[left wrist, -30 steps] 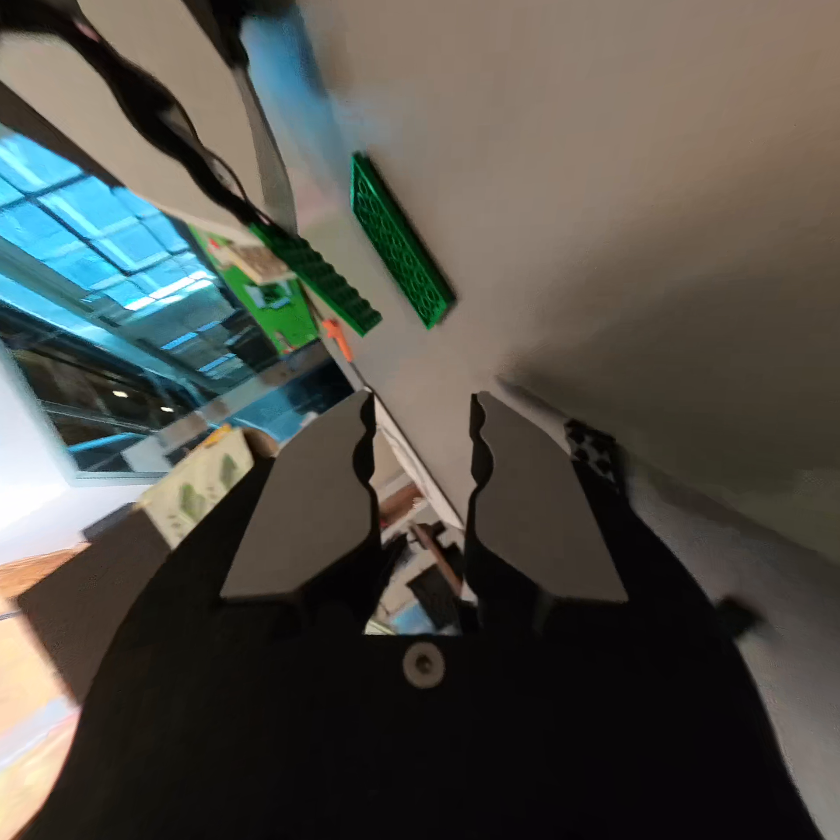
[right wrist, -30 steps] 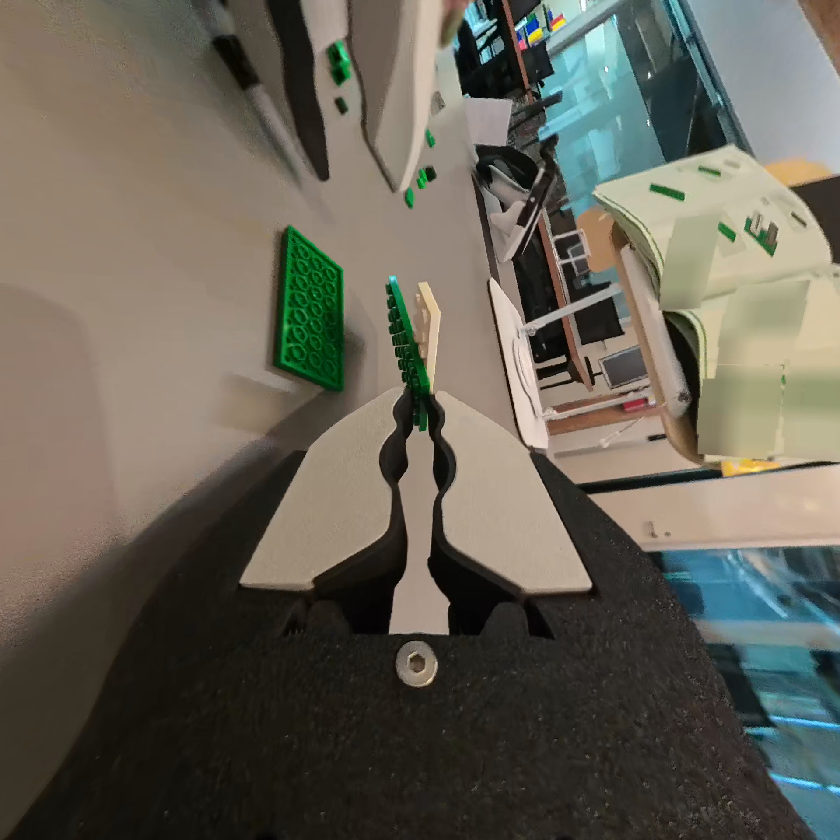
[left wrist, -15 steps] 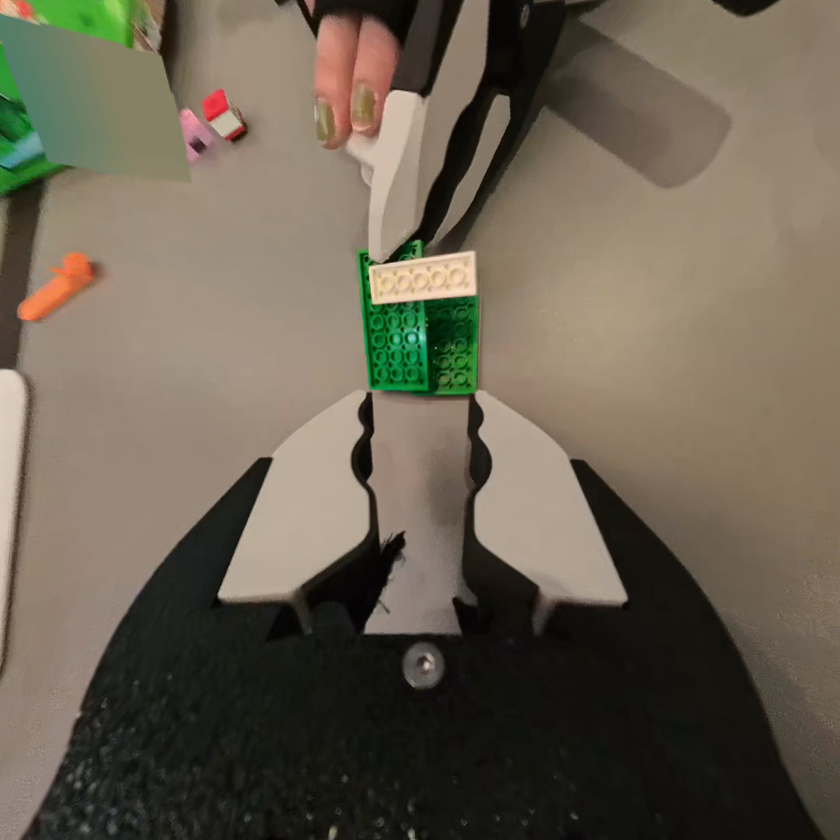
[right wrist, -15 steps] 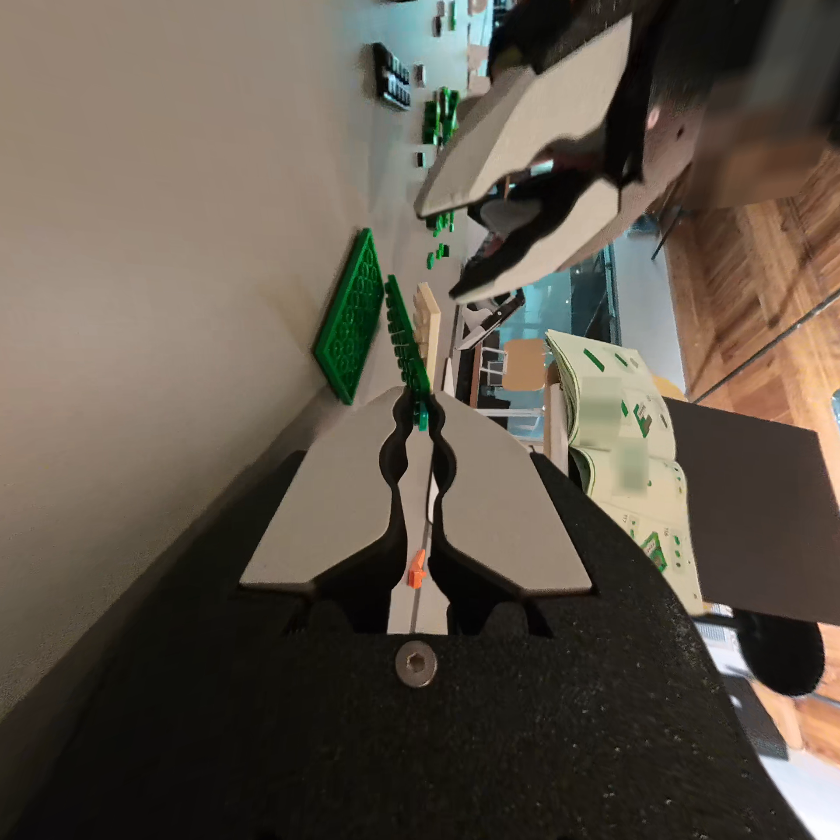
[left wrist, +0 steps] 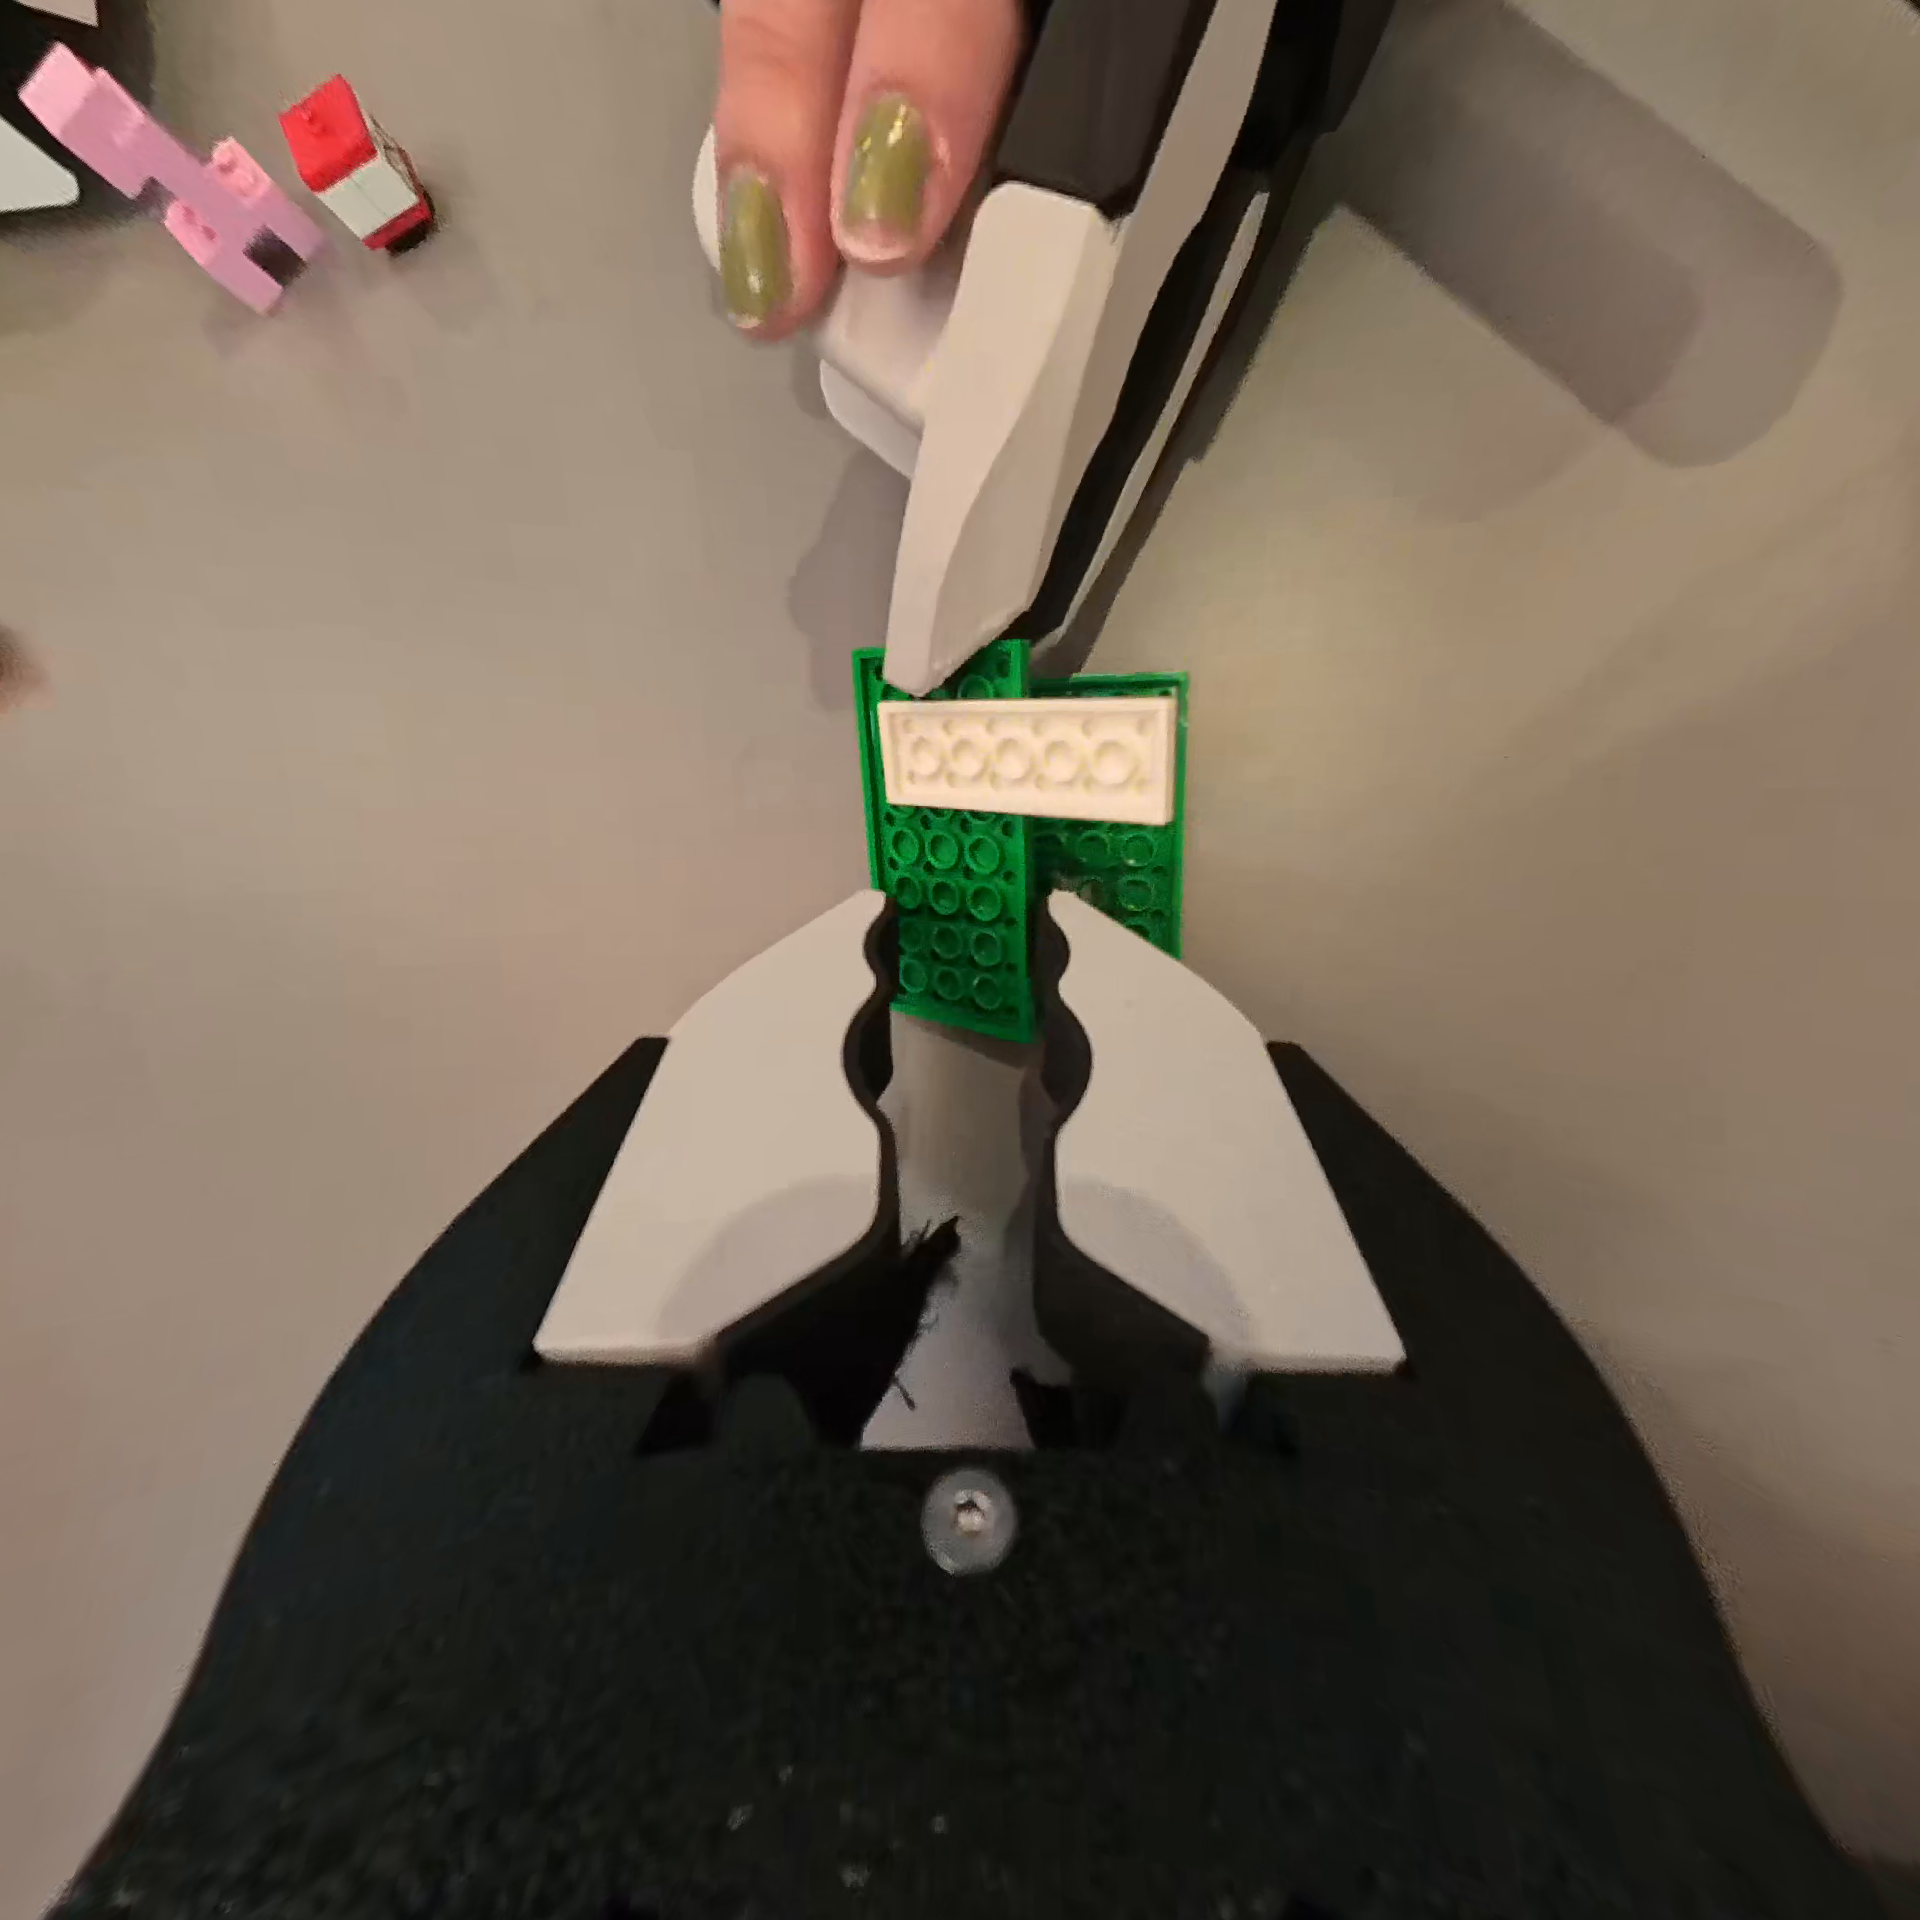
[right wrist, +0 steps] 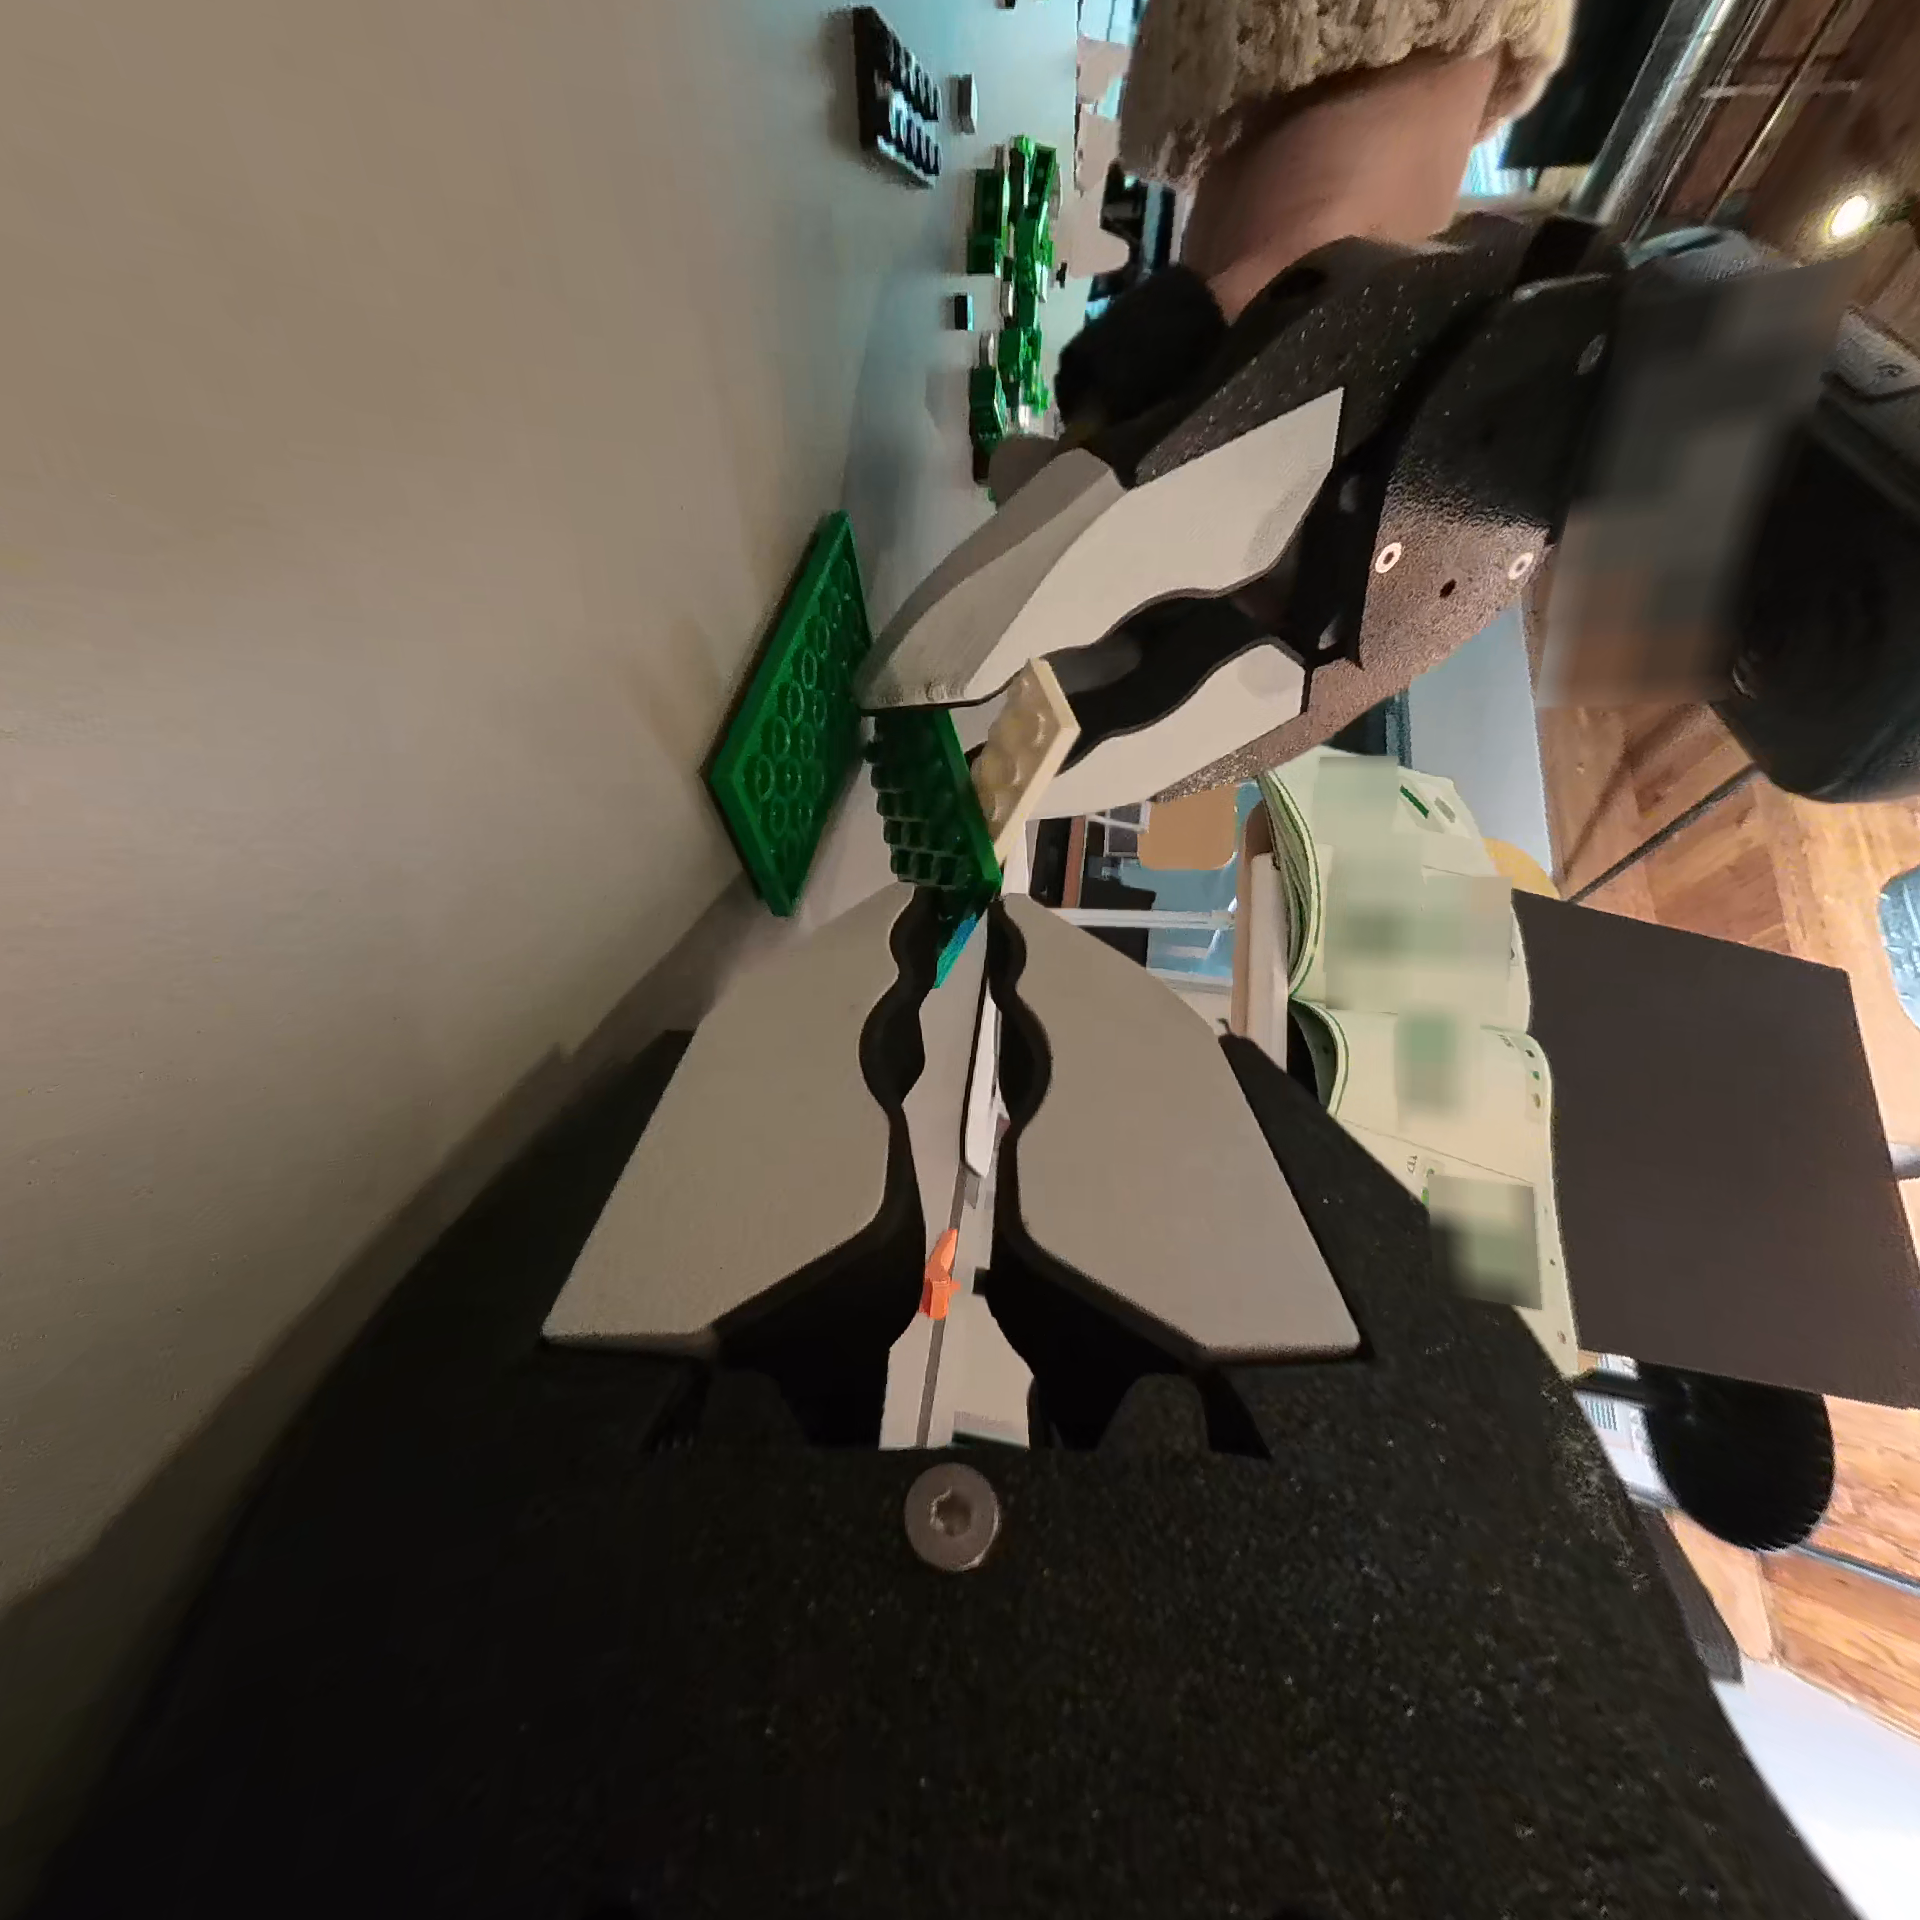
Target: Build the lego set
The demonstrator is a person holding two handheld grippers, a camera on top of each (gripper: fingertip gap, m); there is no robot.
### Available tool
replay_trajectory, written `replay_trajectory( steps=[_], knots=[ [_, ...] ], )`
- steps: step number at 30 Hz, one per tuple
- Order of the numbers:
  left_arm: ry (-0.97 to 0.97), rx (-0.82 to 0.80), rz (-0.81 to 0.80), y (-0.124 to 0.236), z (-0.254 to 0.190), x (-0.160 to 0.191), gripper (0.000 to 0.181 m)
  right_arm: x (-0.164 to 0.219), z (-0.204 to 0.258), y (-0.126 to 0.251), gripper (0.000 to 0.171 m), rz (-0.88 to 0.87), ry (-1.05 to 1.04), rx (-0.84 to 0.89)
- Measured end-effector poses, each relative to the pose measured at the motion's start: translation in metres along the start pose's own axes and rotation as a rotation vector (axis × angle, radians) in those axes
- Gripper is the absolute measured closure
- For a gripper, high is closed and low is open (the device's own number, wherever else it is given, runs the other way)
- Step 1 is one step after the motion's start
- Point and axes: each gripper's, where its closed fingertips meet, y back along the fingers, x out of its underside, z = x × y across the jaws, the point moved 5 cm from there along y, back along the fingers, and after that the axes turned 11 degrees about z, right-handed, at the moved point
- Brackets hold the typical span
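Green plastic fills the middle of both my views. My right gripper (right wrist: 951, 914) is clenched on the near edge of a green Lego plate (right wrist: 935, 805), which I hold on edge above the grey table (right wrist: 364, 520), studs facing the tabletop. A white plate (right wrist: 1023, 748) is pressed across its far end, on the underside.

In the left wrist view the same assembly shows its hollow undersides: the white plate (left wrist: 1029, 764) runs crosswise over the green plate (left wrist: 961, 914), and a second green plate (left wrist: 1127, 862) sits just beside it on the right, a little farther back. I think the white plate bridges the two, but the join is hard to make out.

My left gripper (left wrist: 961, 951) is released, its jaws standing apart on either side of the green plate's lower end. Whether they touch its edges I cannot tell.

A larger green plate (right wrist: 800, 717) lies flat on the table just beyond the held piece. Farther off sit a heap of small green bricks (right wrist: 1013, 260) and a black brick (right wrist: 899, 99). A pink figure (left wrist: 182, 182) and a red-and-white brick (left wrist: 358, 171) lie well apart on the left. An open instruction booklet (right wrist: 1392, 997) stands to the right.
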Motion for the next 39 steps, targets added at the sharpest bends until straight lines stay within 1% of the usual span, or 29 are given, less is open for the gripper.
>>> replay_trajectory(
  steps=[3,5,6,8,12,15,18,19,21,23,24,25,26,27,29,31,33,34,35,38,39],
  knots=[
    [0.016,-0.002,0.019,0.000,0.004,-0.002,0.159,0.004,-0.001,0.000,0.157,0.033,0.010,0.007],
    [0.005,-0.021,0.010,0.001,0.005,-0.004,0.167,0.009,-0.001,0.002,0.154,0.056,0.011,0.007],
    [-0.005,-0.032,0.012,0.002,0.005,-0.004,0.167,0.013,-0.001,0.004,0.153,0.074,0.015,0.007],
    [-0.022,-0.042,0.050,0.001,0.004,-0.003,0.169,0.018,0.000,0.009,0.150,0.104,0.027,-0.004],
    [-0.071,-0.055,0.085,0.001,-0.001,-0.002,0.167,0.021,0.001,0.014,0.149,0.128,0.056,-0.022],
    [-0.046,0.013,0.090,0.007,-0.008,0.000,0.154,0.025,0.002,0.013,0.151,0.166,0.052,-0.046],
    [-0.026,0.046,0.050,0.018,-0.011,0.003,0.143,0.035,0.005,0.007,0.164,0.242,-0.073,-0.106],
    [-0.020,0.049,0.030,0.022,-0.012,0.003,0.143,0.036,0.006,0.005,0.167,0.253,-0.158,-0.143],
    [0.001,0.048,-0.010,0.028,-0.016,0.005,0.143,0.036,0.005,0.002,0.168,0.240,-0.397,-0.258],
    [0.033,0.041,-0.070,0.031,-0.022,0.005,0.141,0.029,0.000,0.001,0.166,0.167,-0.701,-0.419],
    [0.046,0.021,-0.102,0.031,-0.025,0.005,0.140,0.025,-0.004,0.002,0.158,0.099,-0.837,-0.502],
    [0.051,-0.002,-0.125,0.032,-0.027,0.005,0.141,0.021,-0.007,0.003,0.151,0.041,-0.932,-0.593],
    [0.053,-0.013,-0.139,0.032,-0.029,0.005,0.142,0.021,-0.010,0.004,0.146,0.013,-1.008,-0.647],
    [0.056,-0.006,-0.148,0.032,-0.032,0.006,0.143,0.019,-0.012,0.006,0.145,-0.023,-1.055,-0.700],
    [0.054,0.051,-0.157,0.029,-0.040,0.006,0.150,0.014,-0.012,0.009,0.146,-0.069,-1.098,-0.789],
    [0.040,0.050,-0.136,0.023,-0.041,0.008,0.150,0.010,-0.011,0.010,0.144,-0.067,-1.112,-0.829],
    [0.039,-0.003,-0.093,0.017,-0.034,0.012,0.140,0.006,-0.008,0.008,0.132,-0.038,-1.108,-0.859],
    [0.045,-0.018,-0.082,0.015,-0.031,0.014,0.134,0.004,-0.006,0.007,0.129,-0.020,-1.096,-0.871],
    [0.051,-0.025,-0.077,0.013,-0.028,0.015,0.129,0.003,-0.004,0.007,0.129,-0.014,-1.078,-0.879],
    [0.062,-0.021,-0.087,0.011,-0.021,0.018,0.124,-0.002,-0.008,0.012,0.141,-0.092,-1.046,-0.859],
    [0.065,-0.008,-0.096,0.010,-0.020,0.019,0.122,-0.004,-0.009,0.014,0.139,-0.119,-1.048,-0.873]
  ],
)
